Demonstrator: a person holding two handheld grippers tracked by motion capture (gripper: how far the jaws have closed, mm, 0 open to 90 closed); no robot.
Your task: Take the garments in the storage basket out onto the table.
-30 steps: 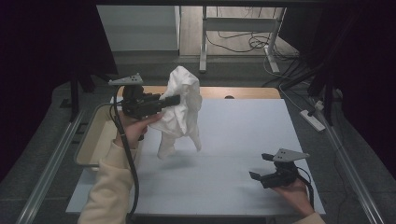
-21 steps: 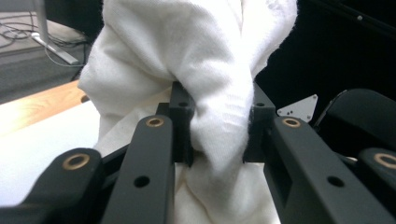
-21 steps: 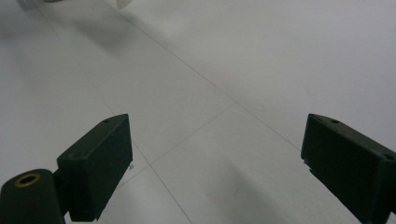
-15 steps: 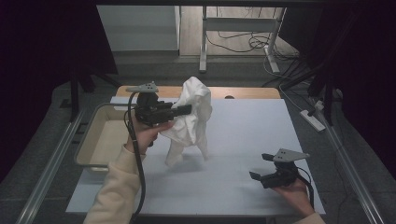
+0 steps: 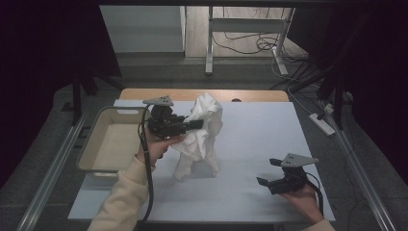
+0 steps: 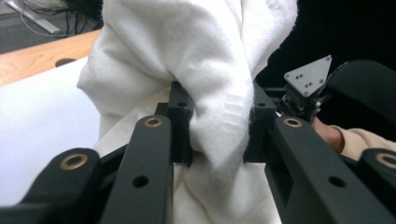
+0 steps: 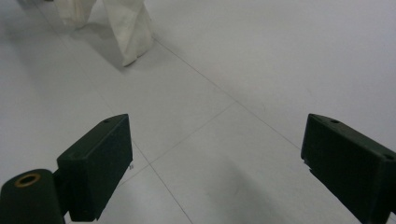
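A white cloth hangs bunched over the middle of the white table sheet, and its lower ends touch the sheet. My left gripper points right, shut on the upper part of the cloth. In the left gripper view the cloth is squeezed between the two black pads. My right gripper rests low at the front right, held in a hand, open with nothing between its fingers. The right gripper view shows its jaws wide apart over bare sheet, with the cloth's ends at the far upper left.
A beige tray sits at the table's left edge, just behind my left hand. A wooden strip runs along the back edge. A power strip lies on the floor to the right.
My left gripper has carried the cloth rightward and down, so the cloth's lower ends now rest on the sheet. The right gripper has stayed where it was.
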